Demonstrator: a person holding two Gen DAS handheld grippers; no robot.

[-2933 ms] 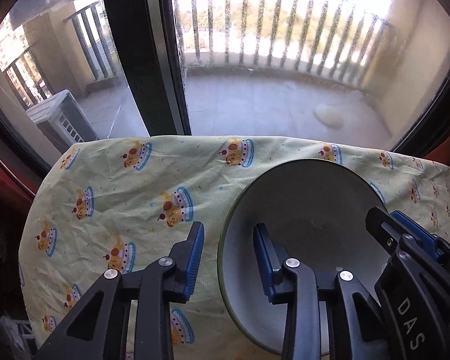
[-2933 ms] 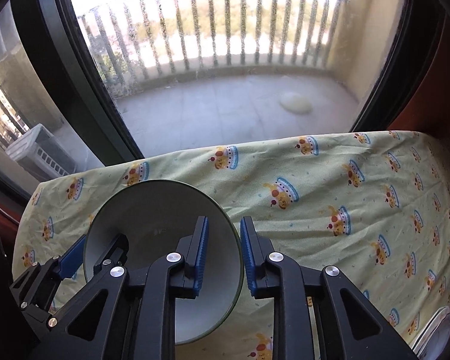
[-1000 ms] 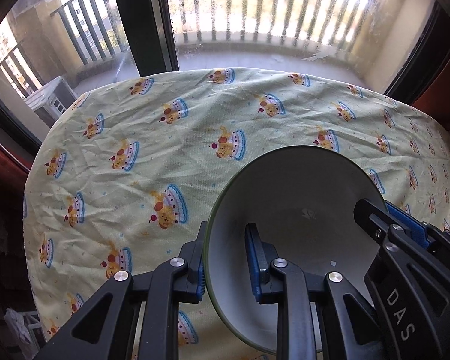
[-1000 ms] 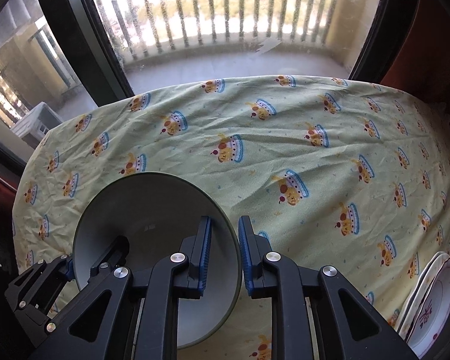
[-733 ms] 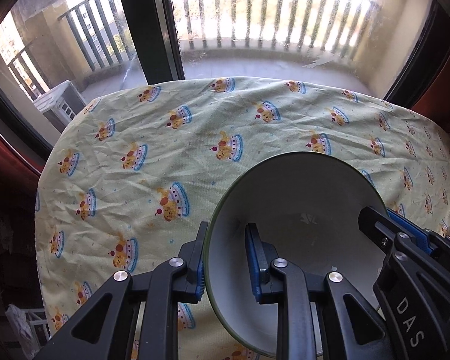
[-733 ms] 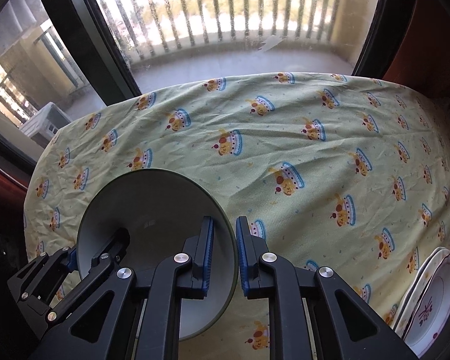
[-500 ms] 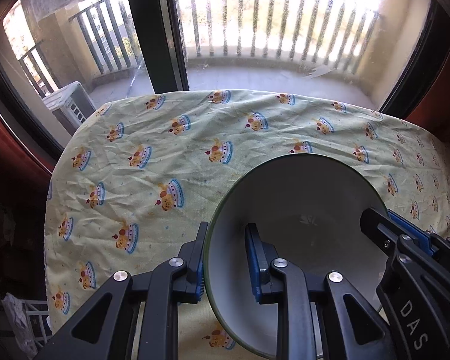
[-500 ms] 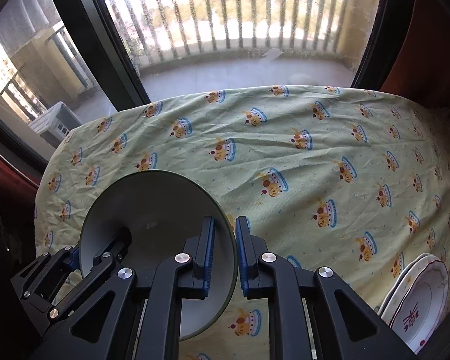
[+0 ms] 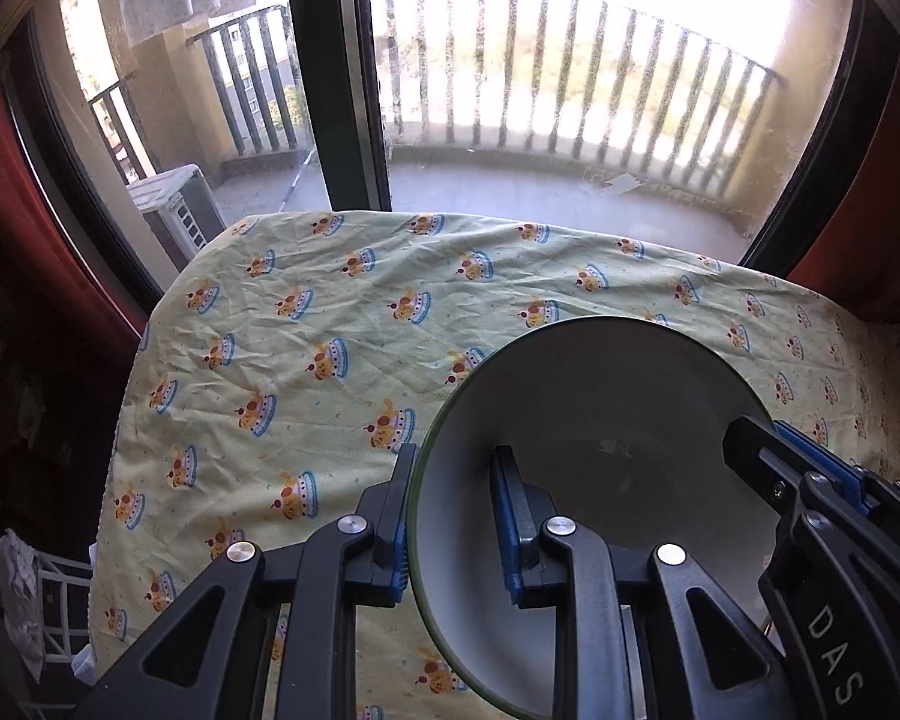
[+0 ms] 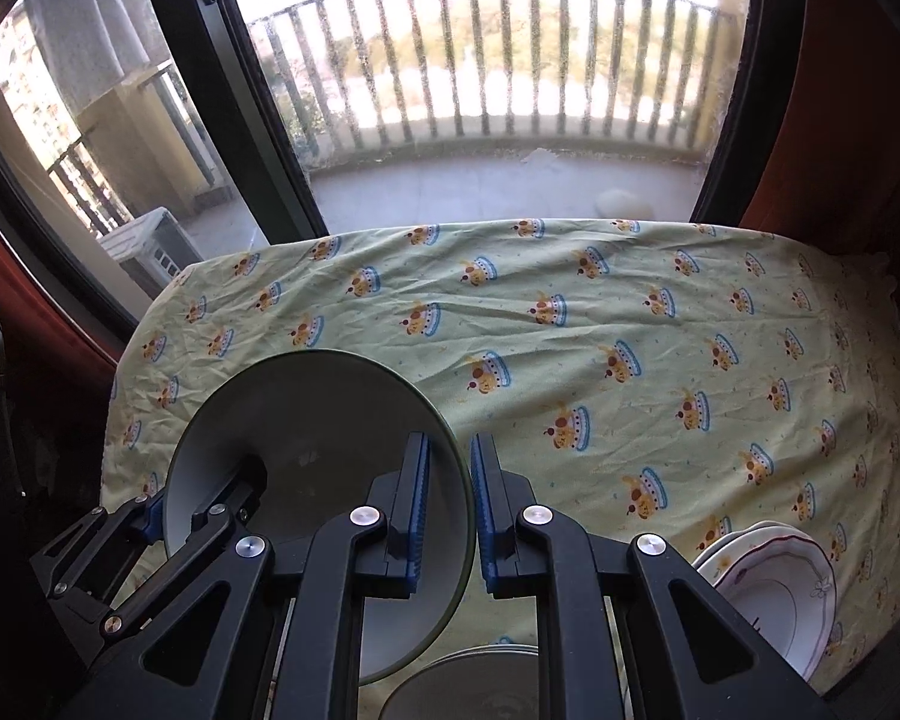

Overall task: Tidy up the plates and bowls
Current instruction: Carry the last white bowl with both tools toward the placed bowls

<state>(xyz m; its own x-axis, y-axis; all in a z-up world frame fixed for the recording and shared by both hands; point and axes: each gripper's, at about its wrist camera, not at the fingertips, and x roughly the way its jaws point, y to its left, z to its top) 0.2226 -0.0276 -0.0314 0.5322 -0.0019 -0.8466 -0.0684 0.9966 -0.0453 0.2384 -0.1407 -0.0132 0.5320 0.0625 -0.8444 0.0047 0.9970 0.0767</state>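
Note:
A grey bowl with a green rim (image 9: 600,420) is held up above the table by both grippers. My left gripper (image 9: 450,516) is shut on the bowl's left rim. My right gripper (image 10: 450,498) is shut on the bowl's right rim; the bowl (image 10: 318,420) fills the lower left of the right wrist view. A stack of white plates with a red floral pattern (image 10: 774,588) lies at the table's near right corner. Another grey dish (image 10: 468,684) shows at the bottom, partly hidden under my right gripper.
The table is covered by a yellow cloth with crown prints (image 9: 330,324), also in the right wrist view (image 10: 630,330). Beyond its far edge stands a large window with a dark frame (image 9: 336,78) and a balcony. Red curtains (image 10: 858,120) hang on both sides.
Both grippers have lifted and pulled back with the bowl, so more of the table and window shows. The plate stack and the grey dish have come into the right wrist view.

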